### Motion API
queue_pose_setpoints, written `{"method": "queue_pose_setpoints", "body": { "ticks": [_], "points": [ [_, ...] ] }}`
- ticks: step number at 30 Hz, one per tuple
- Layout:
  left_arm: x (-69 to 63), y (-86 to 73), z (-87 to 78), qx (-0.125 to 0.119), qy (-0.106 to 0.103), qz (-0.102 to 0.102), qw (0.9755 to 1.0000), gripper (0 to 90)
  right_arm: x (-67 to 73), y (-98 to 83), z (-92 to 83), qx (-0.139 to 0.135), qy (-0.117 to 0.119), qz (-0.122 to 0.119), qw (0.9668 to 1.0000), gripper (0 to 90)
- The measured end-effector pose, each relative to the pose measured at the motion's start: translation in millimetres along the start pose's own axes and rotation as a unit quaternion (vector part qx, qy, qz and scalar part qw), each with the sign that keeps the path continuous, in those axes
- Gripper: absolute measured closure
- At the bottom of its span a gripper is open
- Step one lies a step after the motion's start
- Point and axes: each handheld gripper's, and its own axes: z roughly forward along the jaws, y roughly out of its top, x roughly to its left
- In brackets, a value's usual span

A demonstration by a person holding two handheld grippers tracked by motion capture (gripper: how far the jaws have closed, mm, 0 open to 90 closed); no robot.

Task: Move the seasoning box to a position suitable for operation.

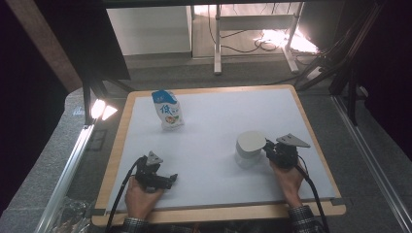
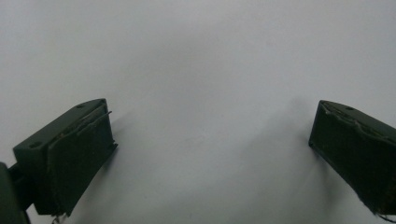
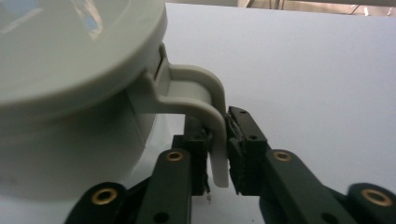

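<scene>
Right gripper point(image 3: 218, 149): your jaws are clamped narrow on the curved handle point(image 3: 205, 105) of the pale grey lidded plastic mug point(image 1: 249, 148); a pad presses each side of the handle's lower strip.
Mug: upright on the white table mat point(image 1: 209, 145), right of centre, lid on, handle facing your right hand point(image 1: 287, 178).
Left gripper point(image 1: 165, 180): your jaws are spread wide, nothing between them, just bare mat below in the left gripper view.
Left gripper position: low over the near-left part of the mat, pointing right, held in your left hand point(image 1: 141, 199).
Pouch: blue-and-white printed stand-up pouch point(image 1: 167, 109) stands at the far left of the mat, well apart from both grippers.
</scene>
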Motion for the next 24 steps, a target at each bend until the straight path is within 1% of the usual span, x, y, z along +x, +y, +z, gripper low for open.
{"method": "queue_pose_setpoints", "body": {
  "ticks": [1,2,7,9,11,13,16,18,19,22,23,24],
  "points": [
    [0.1,0.0,0.0,0.000,0.000,0.000,1.0000,0.0,3.3,0.8,1.4,-0.005,0.005,0.004,1.0000,79.2],
    [0.1,0.1,0.0,0.000,0.000,0.000,1.0000,0.0,5.5,1.2,2.9,-0.004,0.003,0.001,1.0000,79.3],
    [0.3,0.4,0.0,0.001,-0.001,-0.001,1.0000,0.0,6.0,1.2,4.9,-0.006,0.007,0.001,1.0000,79.2],
    [0.6,0.5,0.0,0.002,-0.002,0.001,1.0000,0.0,6.3,1.1,4.7,-0.006,0.004,0.003,1.0000,79.2],
    [0.6,0.5,0.0,0.001,-0.001,0.001,1.0000,0.0,7.0,1.2,5.1,-0.008,0.001,0.008,0.9999,79.2],
    [0.3,0.5,0.2,0.000,-0.001,-0.001,1.0000,0.0,7.0,1.5,6.1,-0.009,-0.002,0.020,0.9998,79.2],
    [0.2,0.4,0.4,-0.001,-0.002,-0.002,1.0000,0.0,5.2,3.3,10.4,-0.010,-0.008,0.035,0.9993,79.2],
    [0.2,0.4,0.4,-0.001,-0.001,-0.002,1.0000,0.0,4.0,5.1,14.8,-0.013,-0.016,0.042,0.9989,79.1],
    [0.1,0.4,0.4,-0.001,-0.001,-0.002,1.0000,0.0,3.7,6.0,16.6,-0.013,-0.017,0.043,0.9988,79.0],
    [-0.1,0.3,0.4,-0.001,-0.001,-0.004,1.0000,0.0,4.3,7.0,18.8,-0.017,-0.014,0.035,0.9991,78.5],
    [-0.1,0.3,0.4,-0.001,-0.001,-0.004,1.0000,0.0,3.2,7.4,18.8,-0.015,-0.010,0.037,0.9992,77.8],
    [-0.2,0.2,0.4,-0.001,-0.001,-0.004,1.0000,0.0,0.7,7.5,18.7,-0.013,0.000,0.042,0.9990,76.6]
  ]
}}
